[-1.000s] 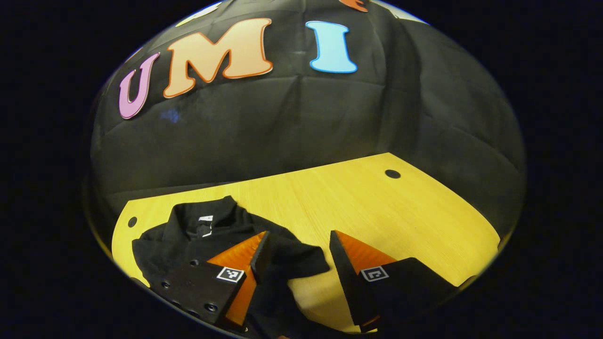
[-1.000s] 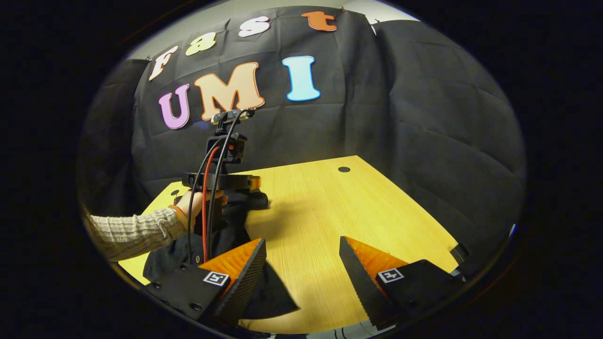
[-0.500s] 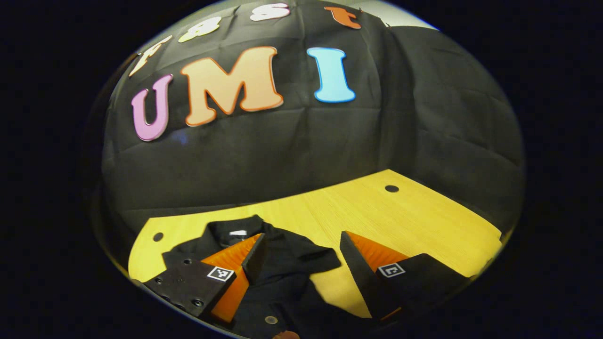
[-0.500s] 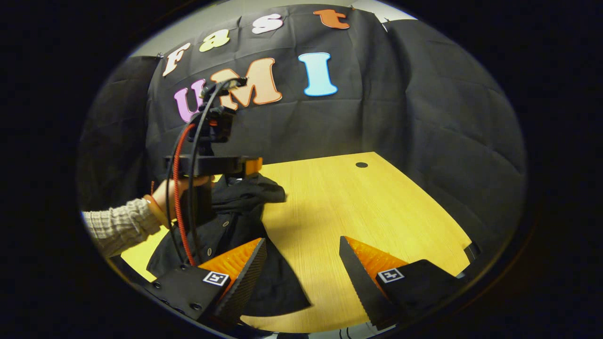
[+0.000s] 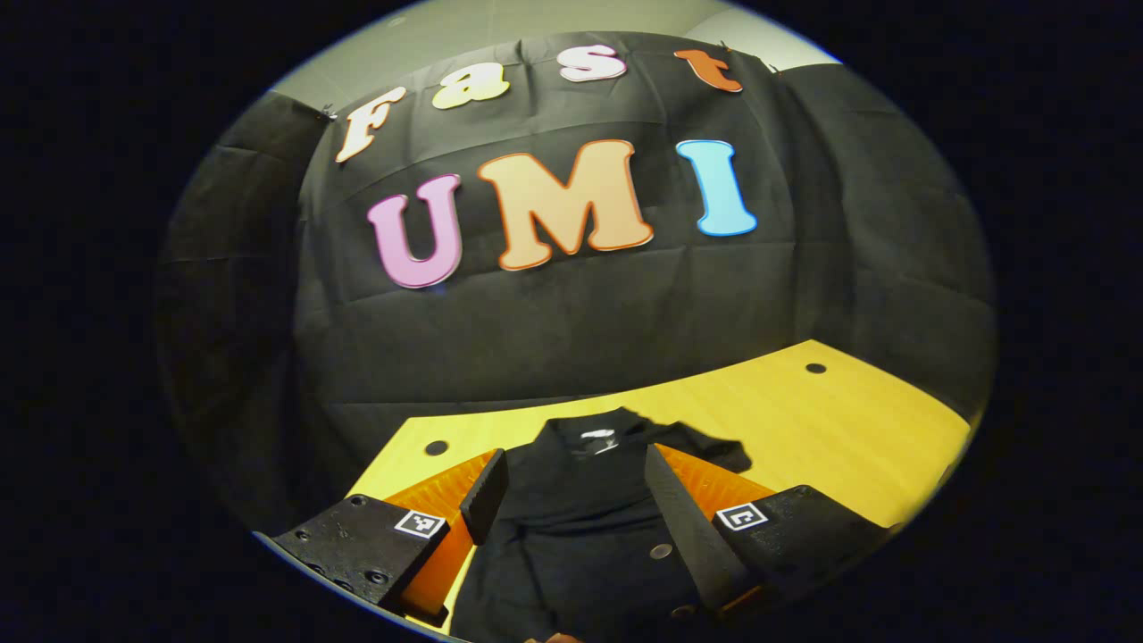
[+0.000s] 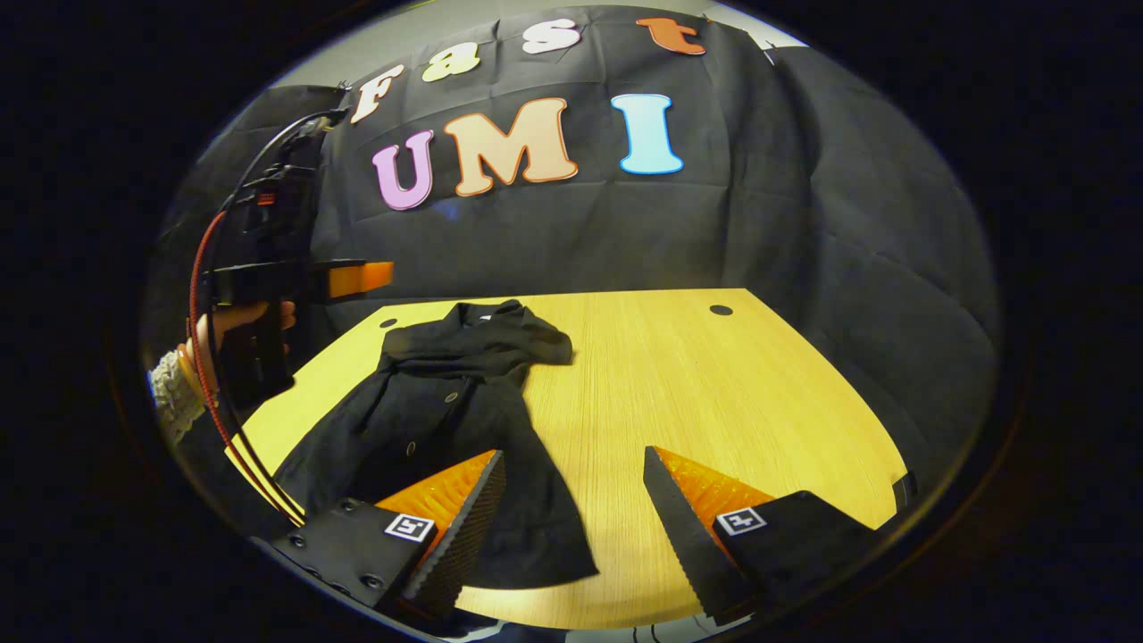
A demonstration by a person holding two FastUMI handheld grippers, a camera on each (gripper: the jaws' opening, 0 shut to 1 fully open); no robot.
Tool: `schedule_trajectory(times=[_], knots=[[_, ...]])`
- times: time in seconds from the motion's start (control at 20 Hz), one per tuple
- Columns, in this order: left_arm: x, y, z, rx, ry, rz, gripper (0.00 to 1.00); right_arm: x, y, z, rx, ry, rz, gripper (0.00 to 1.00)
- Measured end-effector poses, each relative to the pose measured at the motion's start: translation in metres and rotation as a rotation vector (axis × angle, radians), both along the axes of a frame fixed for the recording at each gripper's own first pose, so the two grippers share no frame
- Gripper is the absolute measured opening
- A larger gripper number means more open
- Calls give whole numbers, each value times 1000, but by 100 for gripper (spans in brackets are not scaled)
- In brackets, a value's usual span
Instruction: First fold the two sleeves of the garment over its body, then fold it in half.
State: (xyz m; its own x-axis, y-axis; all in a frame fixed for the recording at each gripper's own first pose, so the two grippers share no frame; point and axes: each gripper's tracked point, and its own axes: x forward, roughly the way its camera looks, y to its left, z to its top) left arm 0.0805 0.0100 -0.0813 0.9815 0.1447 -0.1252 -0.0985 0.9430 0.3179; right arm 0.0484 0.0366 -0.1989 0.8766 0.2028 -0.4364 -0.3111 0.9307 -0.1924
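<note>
A black buttoned garment (image 6: 446,402) lies on the yellow wooden table (image 6: 714,402), collar toward the booth wall. One sleeve (image 6: 509,344) lies bunched across its upper part. In the right gripper view, a hand (image 6: 241,321) holds my left gripper (image 6: 357,279) raised at the far left, clear of the cloth. In the left gripper view, my left gripper (image 5: 573,473) is open above the garment (image 5: 580,527), with the collar (image 5: 596,438) ahead of it. My right gripper (image 6: 571,500) is open near the table's front, its left finger above the garment's hem.
The table has small round holes (image 6: 721,310) near its back corners. Bare wood stretches to the right of the garment. Black cloth walls close in the back and the right side. A red and black cable (image 6: 210,357) hangs from the left gripper.
The left gripper has risen and drawn back to the left, away from the garment's top. The sleeve now rests across the garment near the collar. The right gripper stayed open and barely moved.
</note>
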Motion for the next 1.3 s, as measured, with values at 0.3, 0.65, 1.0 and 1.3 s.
schedule_trajectory(times=[0.3, 0.65, 1.0, 1.3], knots=[[-93, 62, -56, -85, 120, 140, 94, -11, -1, -42, -12, 62, 29, 99], [-179, 93, -136, -117, 319, 254, 94, -14, -3, -86, -80, 166, 53, 96], [-212, 97, -185, -147, 435, 277, 95, -18, -9, -116, -155, 238, 74, 99], [-222, 109, -218, -157, 533, 302, 96, -18, -11, -131, -183, 275, 70, 95]])
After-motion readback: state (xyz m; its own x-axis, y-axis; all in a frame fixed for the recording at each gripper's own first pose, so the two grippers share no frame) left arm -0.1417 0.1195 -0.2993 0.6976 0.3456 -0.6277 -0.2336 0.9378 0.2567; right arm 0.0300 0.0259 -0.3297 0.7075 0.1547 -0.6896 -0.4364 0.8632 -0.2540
